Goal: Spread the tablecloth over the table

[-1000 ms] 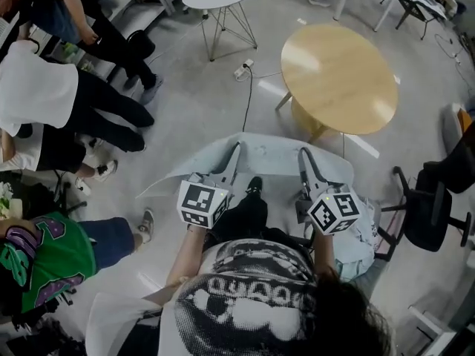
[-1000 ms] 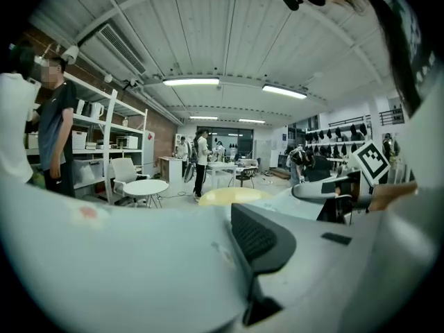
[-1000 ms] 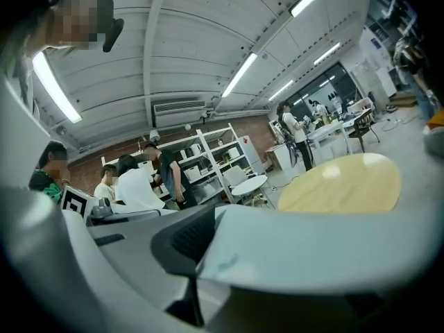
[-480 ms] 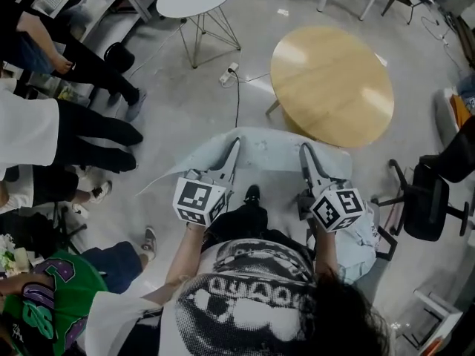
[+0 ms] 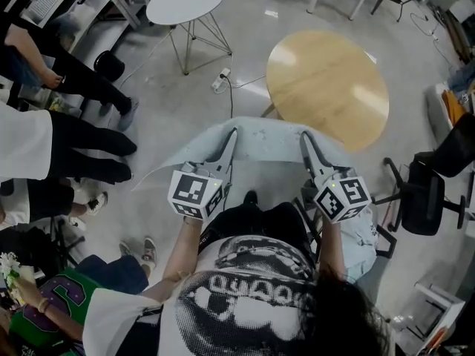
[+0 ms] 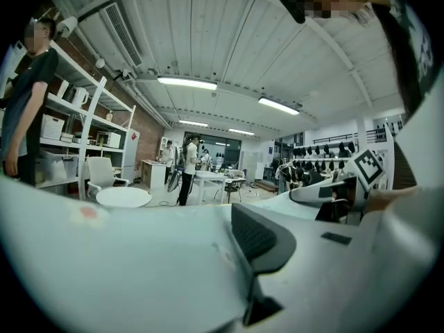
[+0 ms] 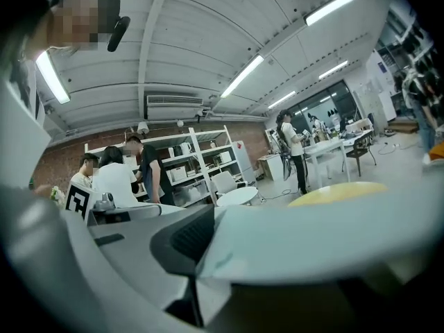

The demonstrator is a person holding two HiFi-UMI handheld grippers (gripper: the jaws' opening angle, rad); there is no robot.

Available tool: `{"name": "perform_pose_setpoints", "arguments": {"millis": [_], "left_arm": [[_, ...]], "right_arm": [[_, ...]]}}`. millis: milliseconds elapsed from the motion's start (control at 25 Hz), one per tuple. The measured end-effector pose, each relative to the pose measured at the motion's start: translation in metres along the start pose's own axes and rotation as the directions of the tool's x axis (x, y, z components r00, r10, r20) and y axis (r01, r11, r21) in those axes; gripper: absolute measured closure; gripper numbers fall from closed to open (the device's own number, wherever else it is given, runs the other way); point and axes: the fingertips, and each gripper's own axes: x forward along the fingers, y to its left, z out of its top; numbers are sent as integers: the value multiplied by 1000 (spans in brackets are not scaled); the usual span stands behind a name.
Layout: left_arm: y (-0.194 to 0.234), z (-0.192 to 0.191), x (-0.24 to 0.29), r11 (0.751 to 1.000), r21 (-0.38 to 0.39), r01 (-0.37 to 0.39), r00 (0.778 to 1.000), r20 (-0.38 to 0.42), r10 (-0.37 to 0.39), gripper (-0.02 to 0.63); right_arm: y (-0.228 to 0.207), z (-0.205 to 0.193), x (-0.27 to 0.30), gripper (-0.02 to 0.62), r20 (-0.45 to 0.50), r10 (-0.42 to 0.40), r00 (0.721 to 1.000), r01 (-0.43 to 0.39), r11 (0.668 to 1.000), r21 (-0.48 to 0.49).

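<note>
A pale blue-grey tablecloth (image 5: 265,136) hangs stretched between my two grippers in front of my body. My left gripper (image 5: 232,133) is shut on its left edge; in the left gripper view the cloth (image 6: 125,255) lies against the dark pad (image 6: 263,238). The right gripper (image 5: 303,135) holds the right edge, where the cloth (image 7: 312,234) lies between the jaws, which are opening slightly. The round wooden table (image 5: 327,86) stands bare just beyond the cloth, ahead and to the right, and shows as a yellow top (image 7: 340,191) in the right gripper view.
A small white round table (image 5: 185,1) stands far left of the wooden one, with a power strip and cable (image 5: 220,80) on the floor between. People's legs (image 5: 67,136) crowd the left side. A black office chair (image 5: 423,199) is at the right.
Both grippers have carried the stretched cloth forward, so the wooden table now lies closer to its far edge. The people at the left have slid back in the view.
</note>
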Motion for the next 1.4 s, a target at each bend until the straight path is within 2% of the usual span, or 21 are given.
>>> {"name": "perform_pose_setpoints", "arguments": {"millis": [200, 320, 400, 600, 800, 1000, 1400], "left_arm": [[5, 37, 31, 998, 18, 67, 995, 78, -68, 523], [6, 65, 58, 992, -3, 125, 980, 155, -123, 523], [8, 86, 78, 990, 11, 143, 969, 200, -142, 523], [6, 132, 128, 982, 27, 188, 944, 270, -189, 523], [-7, 157, 189, 972, -4, 234, 931, 291, -222, 520], [-8, 187, 257, 965, -54, 257, 923, 308, -229, 518], [-25, 247, 375, 978, 11, 206, 939, 278, -201, 514]], "right_arm": [[-13, 44, 12, 518, 53, 16, 998, -11, 997, -82], [-28, 81, 20, 517, 99, 26, 995, -13, 991, -132], [-39, 107, 28, 515, 131, 38, 991, -15, 985, -171], [-71, 164, 44, 514, 181, 60, 982, -20, 976, -219], [-124, 203, 56, 512, 189, 78, 979, -41, 980, -193], [-176, 253, 81, 514, 189, 99, 977, -58, 976, -212], [-274, 340, 119, 512, 182, 142, 973, -98, 968, -230]]}}
